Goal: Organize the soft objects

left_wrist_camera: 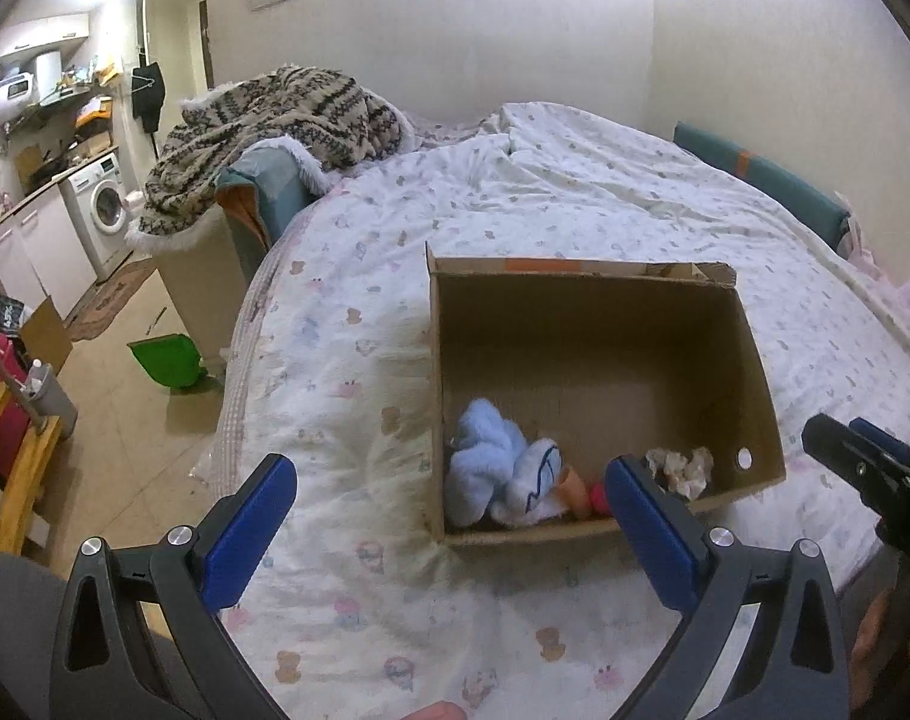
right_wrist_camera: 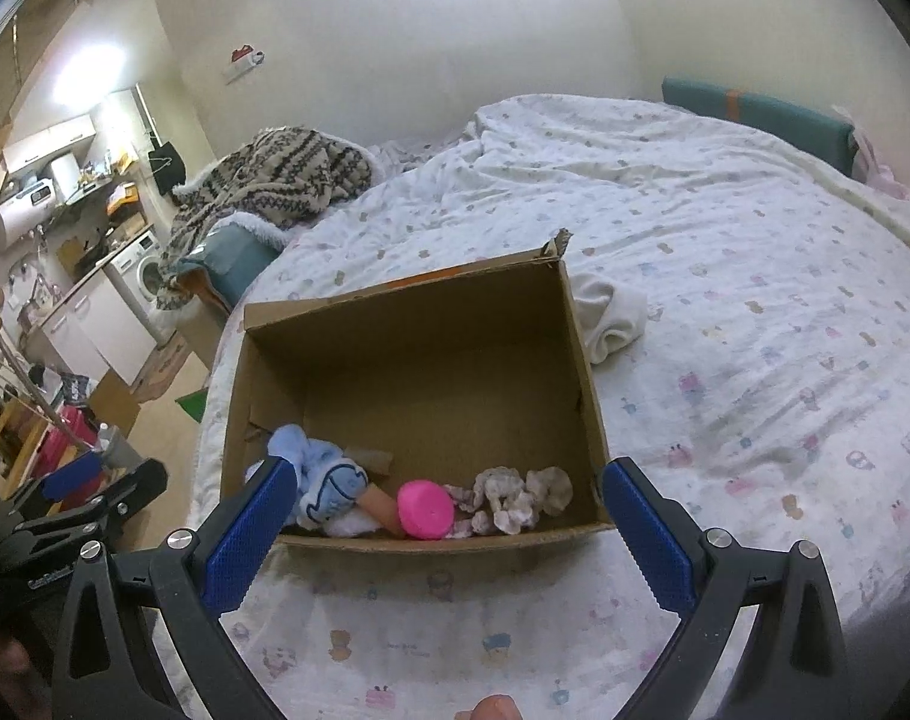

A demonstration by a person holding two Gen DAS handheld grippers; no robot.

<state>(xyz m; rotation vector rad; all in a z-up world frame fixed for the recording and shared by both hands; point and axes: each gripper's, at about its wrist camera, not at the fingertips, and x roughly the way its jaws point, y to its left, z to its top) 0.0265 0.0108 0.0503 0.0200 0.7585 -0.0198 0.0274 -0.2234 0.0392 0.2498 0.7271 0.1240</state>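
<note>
Both jaws spread wide, nothing pinched: left gripper (left_wrist_camera: 449,480), right gripper (right_wrist_camera: 449,483). Cardboard box (right_wrist_camera: 407,372) on bed (right_wrist_camera: 755,300) just ahead, blue plush (right_wrist_camera: 323,480), pink toy (right_wrist_camera: 425,509), beige cloth (right_wrist_camera: 515,495) inside near wall. White cloth (right_wrist_camera: 611,318) beyond-right of box.

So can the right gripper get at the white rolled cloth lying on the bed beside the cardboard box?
Probably yes: the white rolled cloth lies in the open, right of the cardboard box, and the right gripper is open and empty.

Both views: dim indoor light, glare blown out at 11–12 o'clock; strong fisheye bending, black vignette at corners; mild softness.
</note>
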